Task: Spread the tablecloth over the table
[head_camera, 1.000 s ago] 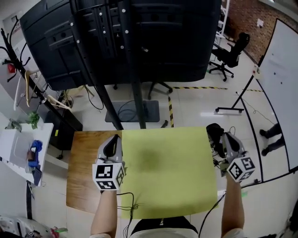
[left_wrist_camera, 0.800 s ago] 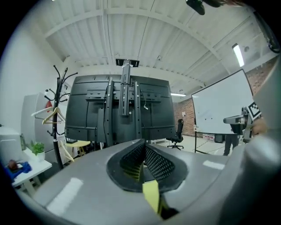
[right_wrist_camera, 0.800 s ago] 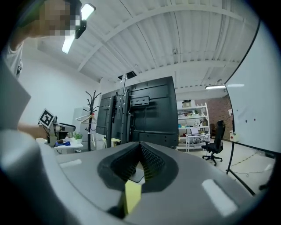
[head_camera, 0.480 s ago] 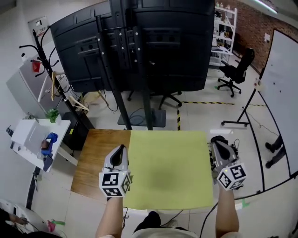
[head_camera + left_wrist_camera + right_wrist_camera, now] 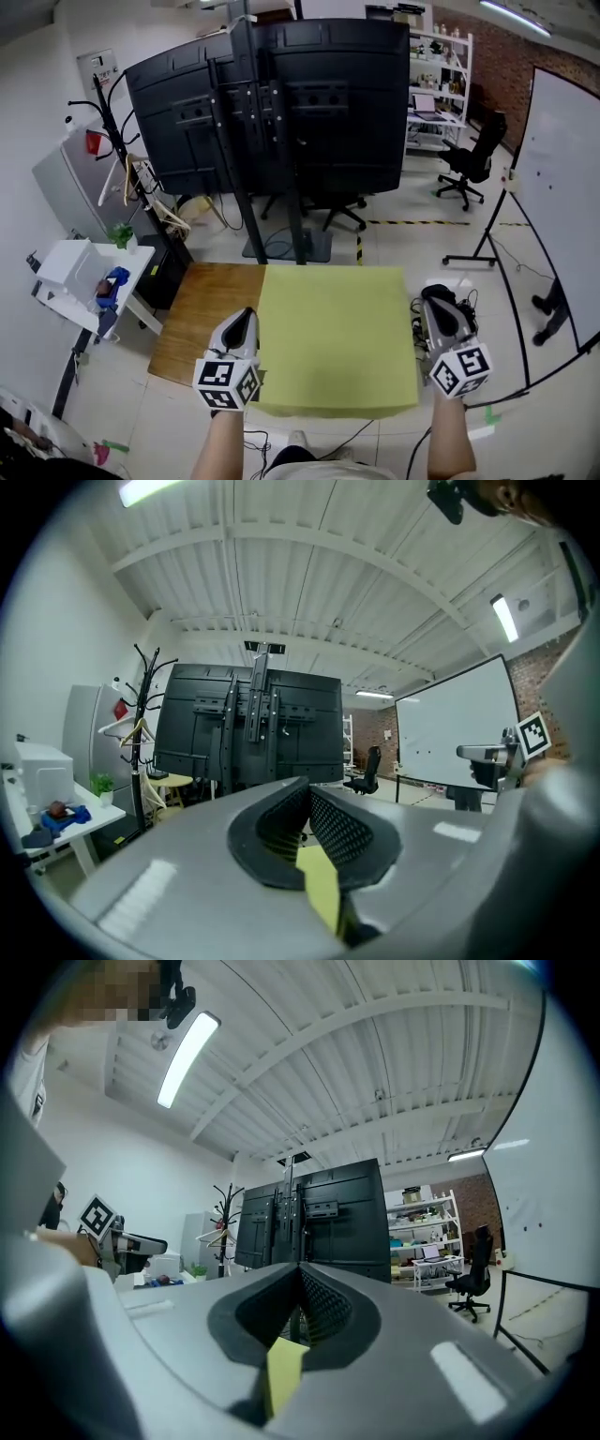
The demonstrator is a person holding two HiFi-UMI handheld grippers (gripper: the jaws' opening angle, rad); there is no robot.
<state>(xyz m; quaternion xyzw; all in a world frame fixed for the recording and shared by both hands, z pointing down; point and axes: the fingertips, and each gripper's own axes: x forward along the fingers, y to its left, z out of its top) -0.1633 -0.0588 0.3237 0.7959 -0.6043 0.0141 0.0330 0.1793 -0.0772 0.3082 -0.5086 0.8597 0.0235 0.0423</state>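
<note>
Both claws clamped on the yellow tablecloth — left gripper at its left edge, right gripper at its right — cloth stretched flat mid-frame, wooden table showing at its left.

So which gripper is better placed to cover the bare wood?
Probably left: the left gripper, shut on the tablecloth, sits beside the bare part of the table; the right gripper holds the opposite corner.

We're in a lab-style office: big black screens on a floor stand, a whiteboard, an office chair, cluttered shelves (brick wall alongside), hazard tape striping the floor.
</note>
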